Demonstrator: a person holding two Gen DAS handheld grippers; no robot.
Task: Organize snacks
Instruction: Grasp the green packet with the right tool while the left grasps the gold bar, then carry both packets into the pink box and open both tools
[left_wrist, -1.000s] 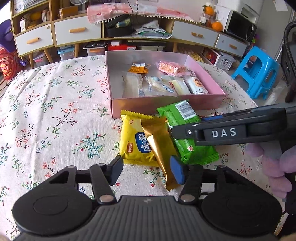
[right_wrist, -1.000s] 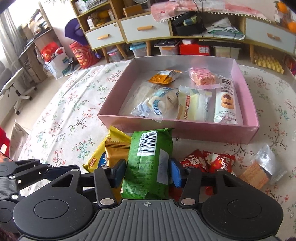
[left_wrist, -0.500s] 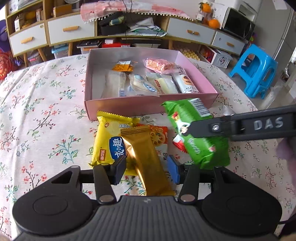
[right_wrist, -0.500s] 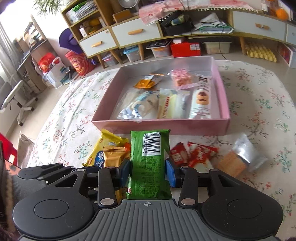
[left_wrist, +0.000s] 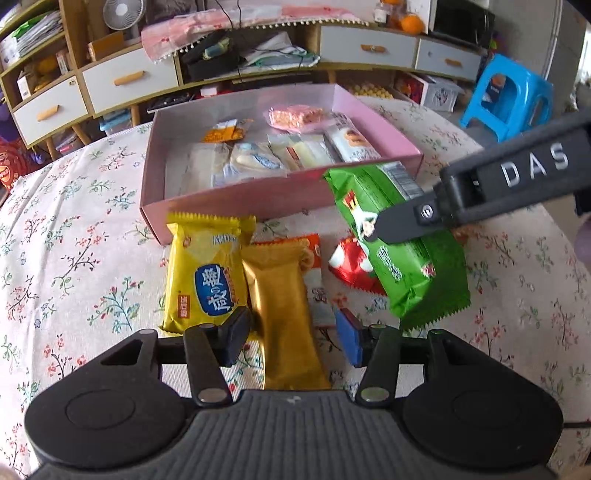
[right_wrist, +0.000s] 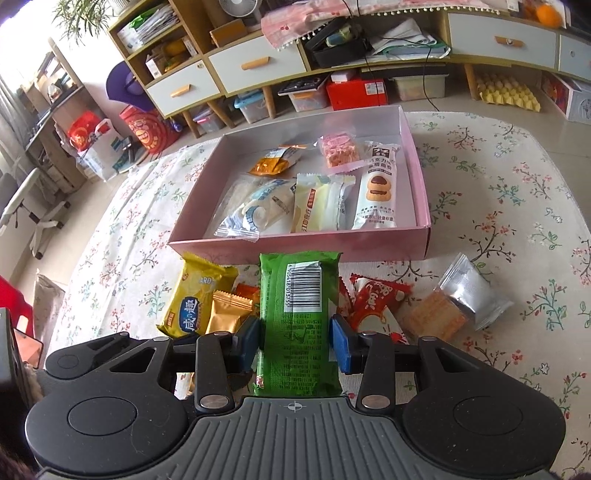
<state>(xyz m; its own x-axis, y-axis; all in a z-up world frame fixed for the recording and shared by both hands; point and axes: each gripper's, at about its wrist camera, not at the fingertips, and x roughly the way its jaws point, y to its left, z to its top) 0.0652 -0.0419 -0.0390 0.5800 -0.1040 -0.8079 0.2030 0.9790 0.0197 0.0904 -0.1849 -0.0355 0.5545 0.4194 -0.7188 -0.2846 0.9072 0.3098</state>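
Observation:
My right gripper is shut on a green snack packet and holds it in the air in front of the pink box; the packet also shows in the left wrist view, clamped by the right gripper's finger. My left gripper is open and straddles a gold packet lying on the table, fingers on either side, not closed on it. A yellow packet lies just left of the gold one. A red packet lies under the green one. The box holds several wrapped snacks.
A silver-wrapped cracker pack lies at the right on the floral tablecloth. An orange packet lies under the gold one. Beyond the table stand a wooden drawer cabinet and a blue stool.
My right gripper has lifted the green packet off the table and carried it up toward the box. My left gripper has moved in around the gold packet, still open.

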